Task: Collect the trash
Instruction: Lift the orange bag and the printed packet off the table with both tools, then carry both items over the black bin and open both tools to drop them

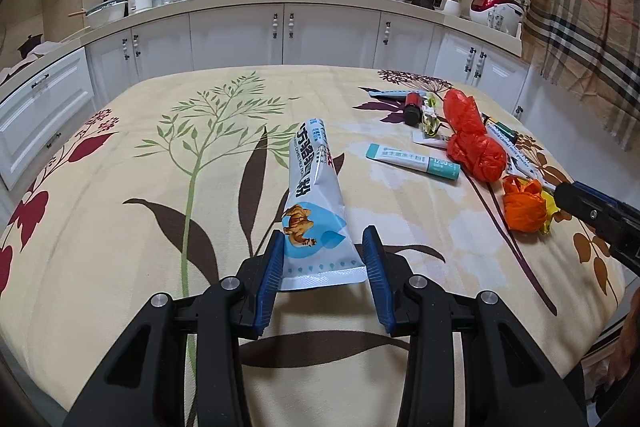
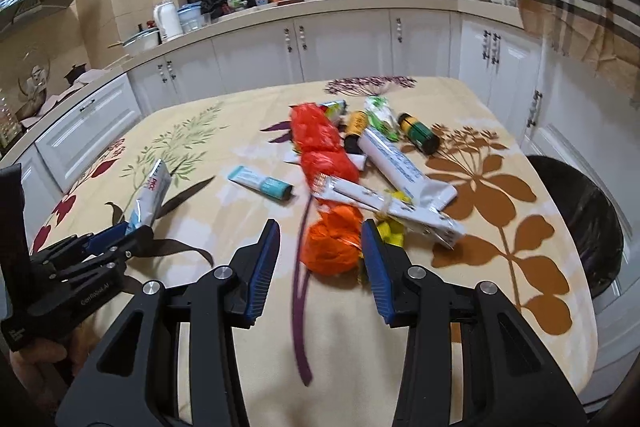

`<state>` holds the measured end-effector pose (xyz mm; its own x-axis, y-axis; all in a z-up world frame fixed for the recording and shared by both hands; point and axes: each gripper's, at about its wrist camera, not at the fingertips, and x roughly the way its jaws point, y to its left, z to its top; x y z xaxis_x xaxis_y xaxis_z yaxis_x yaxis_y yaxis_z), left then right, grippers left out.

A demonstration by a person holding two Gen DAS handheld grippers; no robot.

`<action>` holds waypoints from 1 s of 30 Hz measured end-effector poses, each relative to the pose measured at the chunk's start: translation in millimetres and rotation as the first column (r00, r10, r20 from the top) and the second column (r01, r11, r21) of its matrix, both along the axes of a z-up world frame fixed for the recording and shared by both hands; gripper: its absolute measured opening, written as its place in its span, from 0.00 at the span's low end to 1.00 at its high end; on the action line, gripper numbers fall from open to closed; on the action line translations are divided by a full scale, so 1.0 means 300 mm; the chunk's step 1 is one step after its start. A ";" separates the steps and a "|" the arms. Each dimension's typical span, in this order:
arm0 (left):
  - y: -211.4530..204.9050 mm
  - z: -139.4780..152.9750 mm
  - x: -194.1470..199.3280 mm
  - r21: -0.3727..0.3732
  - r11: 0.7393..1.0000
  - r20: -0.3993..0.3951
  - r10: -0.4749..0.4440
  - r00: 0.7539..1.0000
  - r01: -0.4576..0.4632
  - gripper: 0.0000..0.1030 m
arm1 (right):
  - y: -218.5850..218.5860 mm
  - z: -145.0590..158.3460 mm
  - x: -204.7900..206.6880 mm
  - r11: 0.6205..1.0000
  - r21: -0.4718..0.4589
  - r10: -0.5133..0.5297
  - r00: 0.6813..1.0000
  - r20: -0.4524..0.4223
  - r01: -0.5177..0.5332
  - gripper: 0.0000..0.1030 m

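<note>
A white and blue milk-powder sachet (image 1: 314, 211) lies on the flowered tablecloth (image 1: 160, 227), its near end between the fingers of my left gripper (image 1: 324, 259); the blue pads flank its edges, and a firm grip cannot be judged. The sachet also shows in the right wrist view (image 2: 150, 195). My right gripper (image 2: 322, 247) is open around a crumpled orange plastic ball (image 2: 332, 243), with a yellow wrapper (image 2: 390, 231) beside it. It also appears in the left wrist view (image 1: 560, 197) at the orange ball (image 1: 522, 207).
A trash pile holds a red plastic bag (image 2: 320, 143), a teal stick packet (image 2: 260, 183), white sachets (image 2: 400, 163), and small bottles (image 2: 418, 133). A black-lined bin (image 2: 580, 223) stands off the table's right edge. Kitchen cabinets (image 1: 240, 39) run behind.
</note>
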<state>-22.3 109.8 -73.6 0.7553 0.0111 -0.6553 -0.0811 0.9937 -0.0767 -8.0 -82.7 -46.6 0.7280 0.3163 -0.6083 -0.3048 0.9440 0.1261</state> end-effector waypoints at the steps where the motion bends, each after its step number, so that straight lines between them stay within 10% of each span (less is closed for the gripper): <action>1: 0.005 0.000 -0.002 0.000 1.000 0.001 0.002 1.000 -0.002 0.39 | 0.008 -0.002 0.007 1.000 -0.002 0.006 1.000 -0.002 -0.006 0.39; 14: 0.060 0.022 -0.007 0.031 0.997 0.026 0.063 0.998 -0.064 0.39 | 0.038 -0.092 0.100 0.995 -0.090 -0.044 0.995 -0.090 0.036 0.38; 30: -0.034 0.079 0.002 0.041 0.999 0.060 0.000 0.998 -0.002 0.39 | 0.000 0.015 0.018 0.997 -0.075 -0.004 0.999 0.041 0.007 0.36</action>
